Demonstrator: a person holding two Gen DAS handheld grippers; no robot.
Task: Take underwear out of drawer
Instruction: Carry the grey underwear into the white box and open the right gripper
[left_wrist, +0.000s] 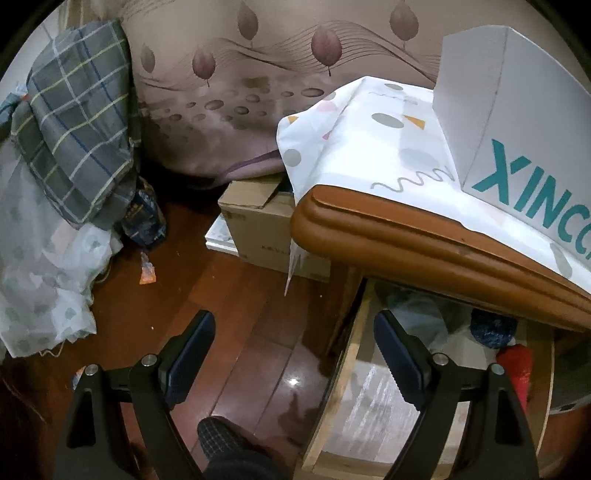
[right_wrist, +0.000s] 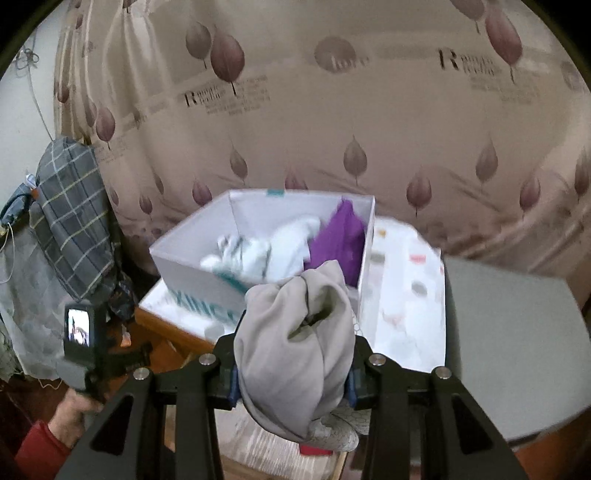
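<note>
The right gripper (right_wrist: 293, 384) is clamped on a bunched grey piece of underwear (right_wrist: 291, 347), jaws partly closed with the cloth squeezed between the blue pads and bulging up and over them. It hangs above the open drawer (left_wrist: 369, 398), with the white box (right_wrist: 258, 236) on the cabinet's surface (left_wrist: 388, 236) at 12 o'clock from it. That box already holds white, striped and purple clothes. A patterned scrap shows under the grey bundle at 6 o'clock; whether it belongs to the same garment or lies in the drawer, I cannot tell.

The left gripper (left_wrist: 295, 354) is empty, its jaws wide apart, with only the wooden floor (left_wrist: 221, 295) and the drawer's side rail between them. It sits at 9 o'clock from the drawer, where a dark blue thing and a red thing lie toward 3 o'clock under the surface's edge.

What could go wrong:
- The grip takes only a fold of soft cloth. A quick swing could let the bundle slip out and drop back into the drawer or onto the floor.
- The loose lower end hangs low. It could catch on the drawer front or the surface's overhanging edge and be pulled free.
- The near wall of the box stands right in the path at 12 o'clock. A low carry could knock it along the thin cloth cover (left_wrist: 369, 147)
- The left gripper, held by a hand in a red sleeve (right_wrist: 37, 454), is at 8 o'clock in the right view, near enough that a sideways move could bump it
</note>
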